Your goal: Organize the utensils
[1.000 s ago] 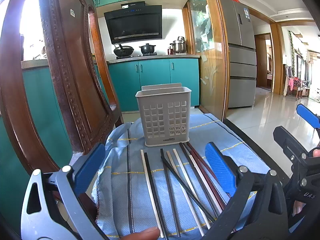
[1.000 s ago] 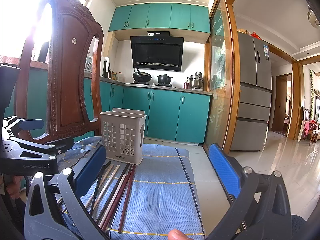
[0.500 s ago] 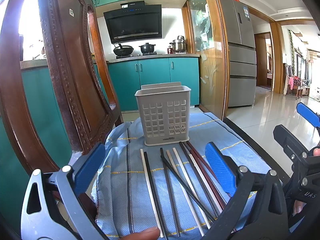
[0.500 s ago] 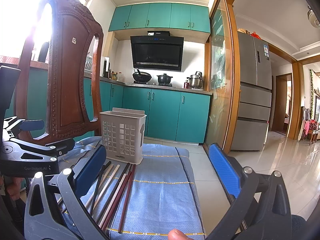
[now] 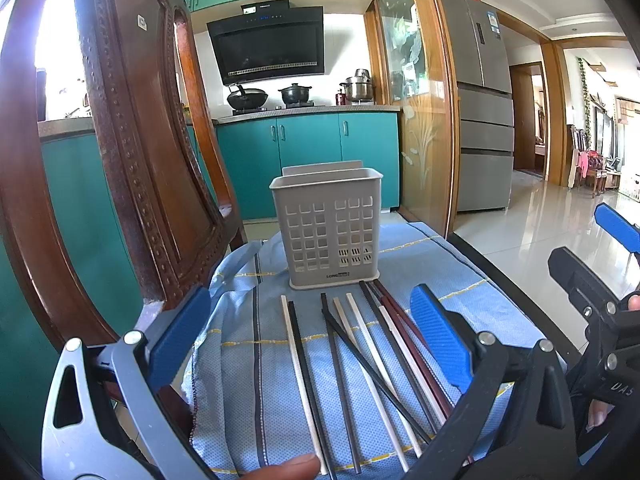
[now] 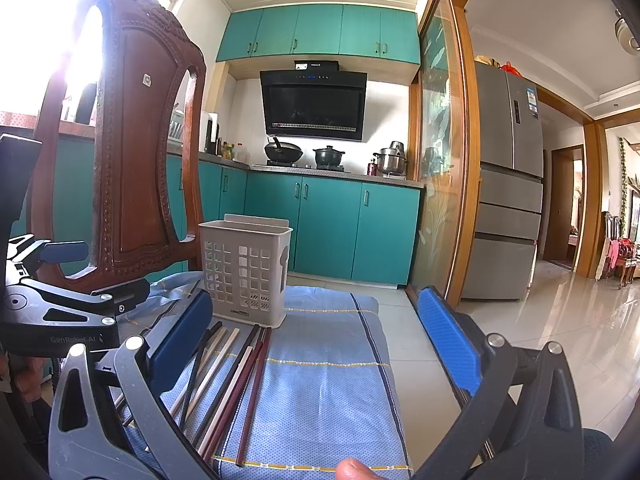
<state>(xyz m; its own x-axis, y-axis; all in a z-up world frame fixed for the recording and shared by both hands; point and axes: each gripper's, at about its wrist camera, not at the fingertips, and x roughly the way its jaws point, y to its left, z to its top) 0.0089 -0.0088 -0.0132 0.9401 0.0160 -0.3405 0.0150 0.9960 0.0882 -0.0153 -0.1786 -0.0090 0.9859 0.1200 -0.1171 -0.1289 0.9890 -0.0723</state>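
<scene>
Several chopsticks (image 5: 360, 364), cream, black and dark red, lie side by side on a blue cloth (image 5: 248, 392), pointing at a grey slotted utensil holder (image 5: 326, 224) that stands upright behind them. My left gripper (image 5: 310, 340) is open and empty, its blue pads (image 5: 438, 336) spread above the chopsticks. In the right wrist view the holder (image 6: 246, 268) stands at centre left with the chopsticks (image 6: 232, 376) in front of it. My right gripper (image 6: 316, 344) is open and empty over the cloth (image 6: 328, 392), right of the chopsticks.
A carved wooden chair back (image 5: 136, 152) rises close on the left. A glass sliding door frame (image 6: 448, 184) stands at the right. Teal kitchen cabinets (image 6: 332, 232) lie behind. Tiled floor (image 6: 560, 312) extends right of the cloth.
</scene>
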